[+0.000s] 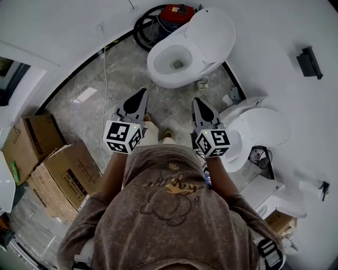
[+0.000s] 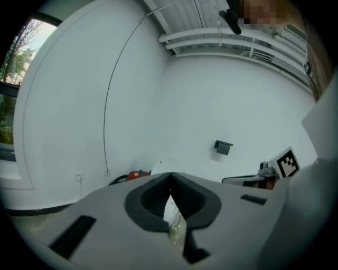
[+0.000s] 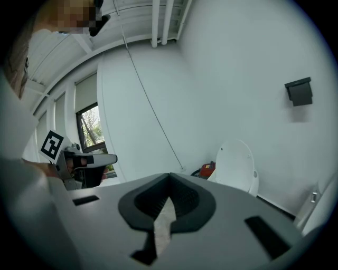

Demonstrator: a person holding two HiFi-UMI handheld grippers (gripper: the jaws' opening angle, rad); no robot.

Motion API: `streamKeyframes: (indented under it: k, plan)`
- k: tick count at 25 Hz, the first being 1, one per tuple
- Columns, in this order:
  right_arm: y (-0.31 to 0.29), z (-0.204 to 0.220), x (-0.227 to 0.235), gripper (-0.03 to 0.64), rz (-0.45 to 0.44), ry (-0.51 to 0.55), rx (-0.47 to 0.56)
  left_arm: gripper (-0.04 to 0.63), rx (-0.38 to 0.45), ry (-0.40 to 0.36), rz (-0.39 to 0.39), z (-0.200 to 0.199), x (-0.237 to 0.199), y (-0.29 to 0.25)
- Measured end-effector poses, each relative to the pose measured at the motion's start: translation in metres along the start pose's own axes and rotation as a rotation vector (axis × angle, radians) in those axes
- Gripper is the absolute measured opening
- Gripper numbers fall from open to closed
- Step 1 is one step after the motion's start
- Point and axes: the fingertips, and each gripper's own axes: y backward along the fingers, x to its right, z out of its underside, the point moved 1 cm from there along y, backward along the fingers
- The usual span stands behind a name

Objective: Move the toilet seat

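Note:
A white toilet (image 1: 174,60) stands on the grey tiled floor ahead of me, its bowl open and its lid and seat (image 1: 214,34) tipped up toward the wall. My left gripper (image 1: 141,96) and right gripper (image 1: 197,102) are held side by side, short of the bowl, both pointing at it. Neither touches it. Both are shut with nothing between the jaws. In the right gripper view the upright lid (image 3: 237,166) shows beyond the shut right gripper (image 3: 169,178). In the left gripper view the left gripper (image 2: 170,178) hides most of the toilet; only the lid's top (image 2: 160,167) peeks out.
A red machine with a black hose (image 1: 177,11) sits behind the toilet. Cardboard boxes (image 1: 53,169) stand at the left. Another white fixture (image 1: 259,129) lies at the right, close to my right gripper. A black holder (image 1: 309,60) hangs on the wall.

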Motion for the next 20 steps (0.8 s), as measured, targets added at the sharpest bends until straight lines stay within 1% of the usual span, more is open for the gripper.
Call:
streamKeyframes:
  k: [7,11,14,17,20]
  plan:
    - [-0.043,-0.011,-0.001,-0.002,0.099,-0.041,0.024,0.009,-0.037,-0.031,0.111,-0.019,-0.038,-0.041]
    - [-0.063,-0.012,0.002,-0.002,0.150,-0.047,0.040,0.009,-0.050,-0.040,0.164,-0.018,-0.058,-0.061]
    - [-0.072,-0.012,0.009,-0.002,0.179,-0.053,0.043,0.009,-0.061,-0.038,0.201,-0.016,-0.063,-0.076]
    - [-0.079,-0.011,0.014,-0.002,0.204,-0.059,0.035,0.009,-0.077,-0.031,0.227,-0.014,-0.066,-0.088]
    - [-0.088,-0.011,0.021,-0.002,0.216,-0.062,0.032,0.009,-0.085,-0.023,0.237,-0.011,-0.071,-0.100]
